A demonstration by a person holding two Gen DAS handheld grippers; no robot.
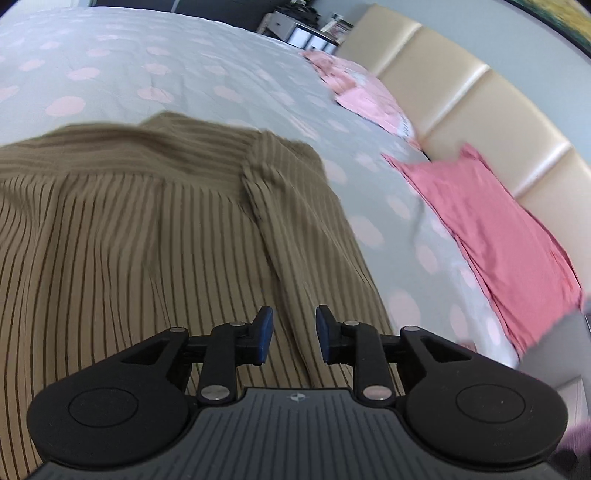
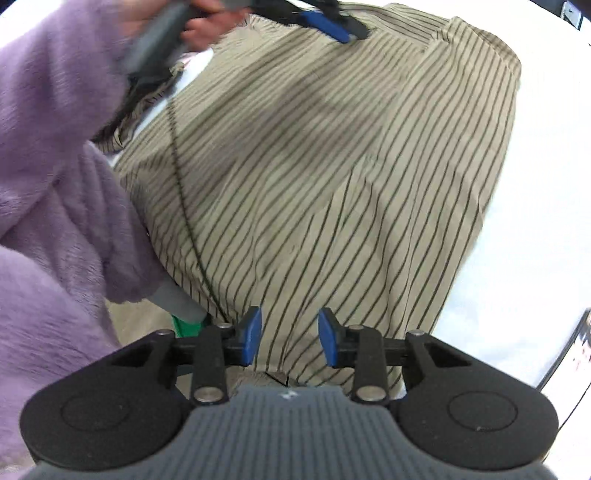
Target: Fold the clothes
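Note:
A tan shirt with thin dark stripes (image 1: pixel 129 240) lies spread on the bed, its folded sleeve or edge running down the right side. My left gripper (image 1: pixel 294 334) hovers over the near part of the shirt, open, with no cloth between its blue pads. In the right wrist view the same shirt (image 2: pixel 332 184) fills the middle. My right gripper (image 2: pixel 290 341) is open just above the shirt's near hem, nothing pinched. The left gripper (image 2: pixel 328 22) shows blurred at the top of that view, above the shirt's far edge, held by a hand.
The bedspread (image 1: pixel 184 74) is pale grey with pink dots. A pink pillow (image 1: pixel 498 229) and a lighter pink one (image 1: pixel 365 96) lie by the cream padded headboard (image 1: pixel 480 96). A fluffy lilac sleeve (image 2: pixel 55 184) crowds the left of the right wrist view.

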